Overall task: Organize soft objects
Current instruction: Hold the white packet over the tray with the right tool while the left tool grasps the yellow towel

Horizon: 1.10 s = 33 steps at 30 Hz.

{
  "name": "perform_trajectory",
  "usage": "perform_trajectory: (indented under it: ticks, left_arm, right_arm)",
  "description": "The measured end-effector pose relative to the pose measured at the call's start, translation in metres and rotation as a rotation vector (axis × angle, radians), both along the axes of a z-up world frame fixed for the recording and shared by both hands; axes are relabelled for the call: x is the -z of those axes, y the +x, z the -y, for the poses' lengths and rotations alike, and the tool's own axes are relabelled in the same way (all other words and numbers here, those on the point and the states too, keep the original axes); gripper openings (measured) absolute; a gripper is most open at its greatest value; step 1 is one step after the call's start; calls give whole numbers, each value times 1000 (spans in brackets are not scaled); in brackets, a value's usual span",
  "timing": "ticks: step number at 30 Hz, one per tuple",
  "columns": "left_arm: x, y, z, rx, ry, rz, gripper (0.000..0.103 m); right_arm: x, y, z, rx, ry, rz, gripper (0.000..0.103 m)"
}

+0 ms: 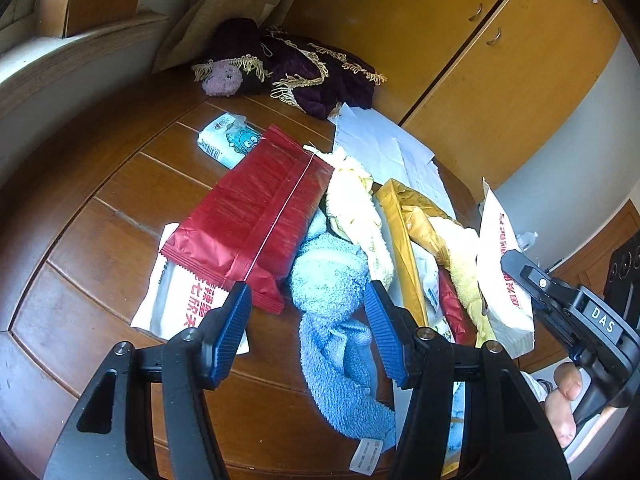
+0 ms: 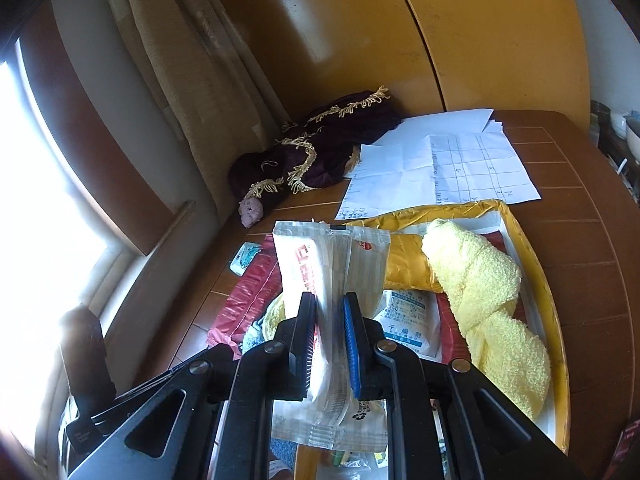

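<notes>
Left wrist view. The left gripper (image 1: 308,308) hangs with its 2 blue pads spread wide and empty, low over the wooden table (image 1: 100,240), its right pad beside the crumpled blue towel (image 1: 336,320); this pose suggests a descent aimed at that towel. A red packet (image 1: 256,216) lies just left of the towel, overlapping a white packet with red print (image 1: 176,300). A pale yellow towel (image 1: 356,208) lies beyond the blue one, against the gold tray (image 1: 396,232). At far right the right gripper (image 1: 520,268) carries a white pouch (image 1: 504,280); part of a hand (image 1: 564,404) shows below it.

Right wrist view. The right gripper (image 2: 330,320) is pinched on the white pouch (image 2: 332,280), held upright above the tray (image 2: 548,304), probably to drop it in. Inside the tray rest a knotted yellow towel (image 2: 480,288) and a small desiccant sachet (image 2: 408,320). Papers (image 2: 440,164) and a purple fringed cloth (image 2: 320,148) lie beyond.
</notes>
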<state>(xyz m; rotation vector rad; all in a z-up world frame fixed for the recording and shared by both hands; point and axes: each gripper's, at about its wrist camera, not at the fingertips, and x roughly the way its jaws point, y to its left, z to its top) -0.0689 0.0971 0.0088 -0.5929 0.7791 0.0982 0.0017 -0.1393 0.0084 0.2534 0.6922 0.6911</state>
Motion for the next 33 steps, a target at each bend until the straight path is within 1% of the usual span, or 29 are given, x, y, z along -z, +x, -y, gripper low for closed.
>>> perform_trajectory:
  ticks: [5, 10, 13, 16, 18, 20, 23, 26, 27, 30, 33]
  left_arm:
    - [0, 10, -4, -2, 29, -20, 57]
    - [-1, 25, -6, 17, 51, -38, 57]
    - [-2, 36, -2, 42, 65, -43, 57]
    - [-8, 53, 7, 88, 89, -37, 57]
    - [-11, 69, 13, 126, 120, -32, 57]
    - [-12, 91, 16, 158, 149, -46, 57]
    - [-7, 120, 16, 173, 139, -76, 57]
    - [4, 143, 12, 187, 87, -136, 57]
    - [6, 146, 13, 189, 85, -146, 57]
    - [5, 146, 18, 197, 95, -141, 57]
    - [5, 147, 21, 207, 79, -142, 54]
  right_arm:
    - [7, 8, 6, -7, 32, -10, 15]
    - [15, 17, 9, -8, 54, -33, 15]
    - [17, 18, 8, -4, 52, -31, 15]
    - [20, 19, 9, 7, 52, -35, 15]
    - [23, 20, 9, 10, 54, -44, 15]
    - [24, 21, 11, 13, 60, -50, 15]
    - [24, 21, 13, 19, 64, -46, 15]
    - [25, 22, 15, 20, 67, -54, 15]
    - [26, 22, 14, 19, 67, -55, 15]
    - [26, 22, 14, 21, 64, -53, 15]
    - [26, 22, 12, 18, 64, -53, 15]
